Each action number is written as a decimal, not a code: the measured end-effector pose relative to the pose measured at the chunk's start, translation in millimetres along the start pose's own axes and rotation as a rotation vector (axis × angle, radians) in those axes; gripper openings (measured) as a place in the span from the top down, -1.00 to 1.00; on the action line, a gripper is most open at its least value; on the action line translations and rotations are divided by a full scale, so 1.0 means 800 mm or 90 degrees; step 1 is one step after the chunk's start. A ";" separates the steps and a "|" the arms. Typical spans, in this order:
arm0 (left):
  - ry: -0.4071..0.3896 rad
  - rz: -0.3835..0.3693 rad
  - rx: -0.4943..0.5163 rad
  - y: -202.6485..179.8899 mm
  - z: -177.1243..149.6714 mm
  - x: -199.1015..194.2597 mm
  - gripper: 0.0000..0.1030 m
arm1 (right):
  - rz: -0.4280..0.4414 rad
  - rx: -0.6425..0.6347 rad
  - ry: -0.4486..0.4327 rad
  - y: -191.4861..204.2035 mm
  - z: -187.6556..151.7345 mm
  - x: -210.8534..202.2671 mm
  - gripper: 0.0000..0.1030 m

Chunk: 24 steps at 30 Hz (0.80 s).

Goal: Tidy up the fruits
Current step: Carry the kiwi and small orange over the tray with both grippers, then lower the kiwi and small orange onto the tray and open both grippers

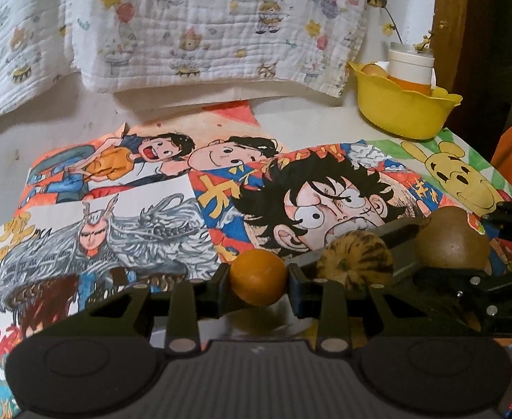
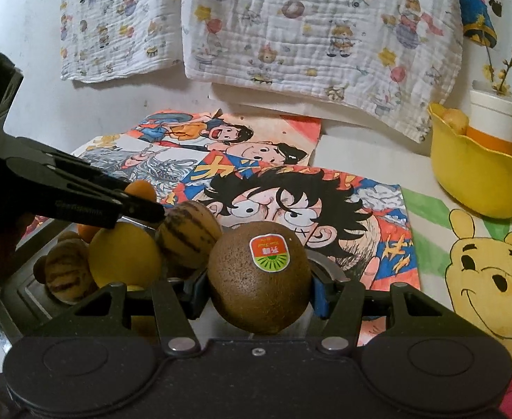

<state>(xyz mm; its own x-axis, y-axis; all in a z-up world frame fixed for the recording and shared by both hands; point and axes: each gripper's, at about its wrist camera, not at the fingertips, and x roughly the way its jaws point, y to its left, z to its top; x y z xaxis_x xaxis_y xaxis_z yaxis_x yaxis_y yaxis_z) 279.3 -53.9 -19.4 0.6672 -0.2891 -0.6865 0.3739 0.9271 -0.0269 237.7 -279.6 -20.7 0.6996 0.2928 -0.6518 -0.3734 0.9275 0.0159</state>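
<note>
The left claw [image 1: 258,276] is clamped on a small orange fruit [image 1: 258,276], and the right claw [image 2: 259,288] is clamped on a brown kiwi [image 2: 259,279] bearing a sticker. Both fruits hang above the counter [image 2: 353,146], well short of the yellow bowl [image 2: 476,181] at its far right. Striped melons [image 2: 189,237] and a yellow fruit [image 2: 124,258] sit in a tray [image 2: 21,289] left of the kiwi.

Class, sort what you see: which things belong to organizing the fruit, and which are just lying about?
Part of the job:
small orange in the left jaws
kiwi in the right jaws
striped fruit
yellow bowl

Just lying about:
cartoon drawings
printed cloth
white jar
</note>
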 end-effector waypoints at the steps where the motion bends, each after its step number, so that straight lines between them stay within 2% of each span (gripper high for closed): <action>1: 0.003 0.000 -0.002 0.000 0.000 -0.001 0.28 | 0.000 0.003 0.001 0.000 0.000 0.000 -0.12; 24: 0.024 0.016 -0.026 0.003 -0.009 -0.007 0.28 | 0.020 0.010 -0.001 0.015 0.010 0.007 -0.12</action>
<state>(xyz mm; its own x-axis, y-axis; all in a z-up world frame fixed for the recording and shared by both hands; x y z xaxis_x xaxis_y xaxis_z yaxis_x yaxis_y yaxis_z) 271.9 -48.3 -20.9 0.6512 -0.2571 -0.7140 0.3305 0.9430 -0.0382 242.1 -264.7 -17.9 0.6884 0.3222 -0.6498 -0.3855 0.9214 0.0485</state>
